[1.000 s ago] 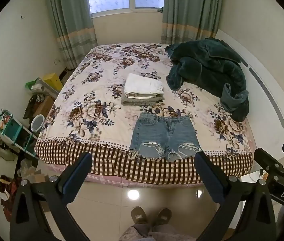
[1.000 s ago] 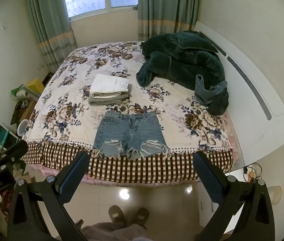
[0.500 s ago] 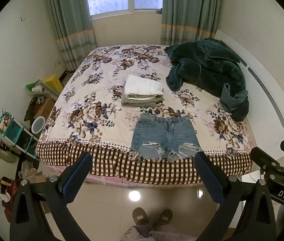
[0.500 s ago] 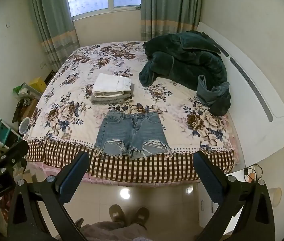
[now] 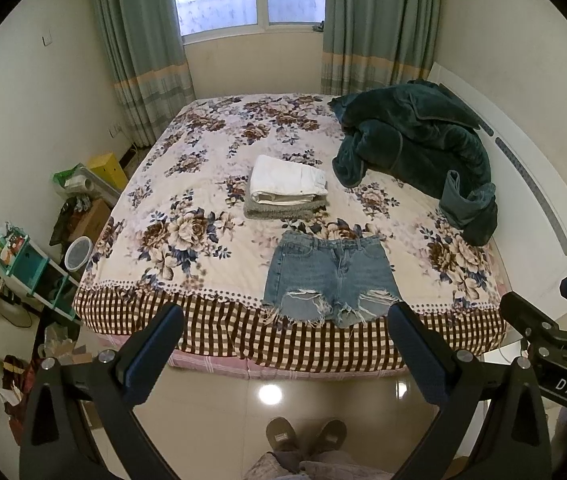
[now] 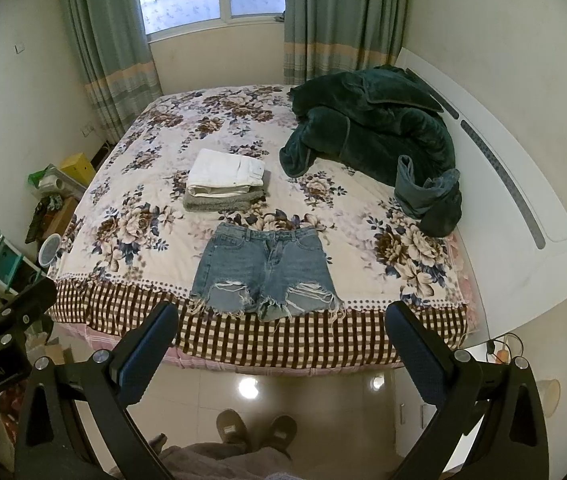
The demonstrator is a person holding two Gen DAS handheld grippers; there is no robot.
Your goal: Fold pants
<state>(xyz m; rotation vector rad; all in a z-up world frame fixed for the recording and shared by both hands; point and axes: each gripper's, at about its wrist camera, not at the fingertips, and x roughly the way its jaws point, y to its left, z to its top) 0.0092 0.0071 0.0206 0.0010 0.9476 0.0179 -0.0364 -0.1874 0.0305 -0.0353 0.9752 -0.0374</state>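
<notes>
A pair of ripped blue denim shorts (image 5: 329, 280) lies flat at the near edge of the flowered bed (image 5: 187, 240), waistband away from me; it also shows in the right wrist view (image 6: 265, 270). My left gripper (image 5: 285, 328) is open and empty, held above the floor short of the bed. My right gripper (image 6: 281, 326) is open and empty too, also short of the bed. The right gripper's body shows at the right of the left wrist view (image 5: 551, 332).
A stack of folded white and grey garments (image 5: 285, 190) sits behind the shorts. A dark green blanket (image 5: 419, 148) is heaped at the bed's right. A white headboard (image 5: 539, 184) runs along the right. Shelves and boxes (image 5: 31, 264) stand left. My slippered feet (image 5: 303, 434) are on the tiled floor.
Both views have shifted slightly, with the bed sitting a little lower in frame. The grippers stay open and the shorts have not moved.
</notes>
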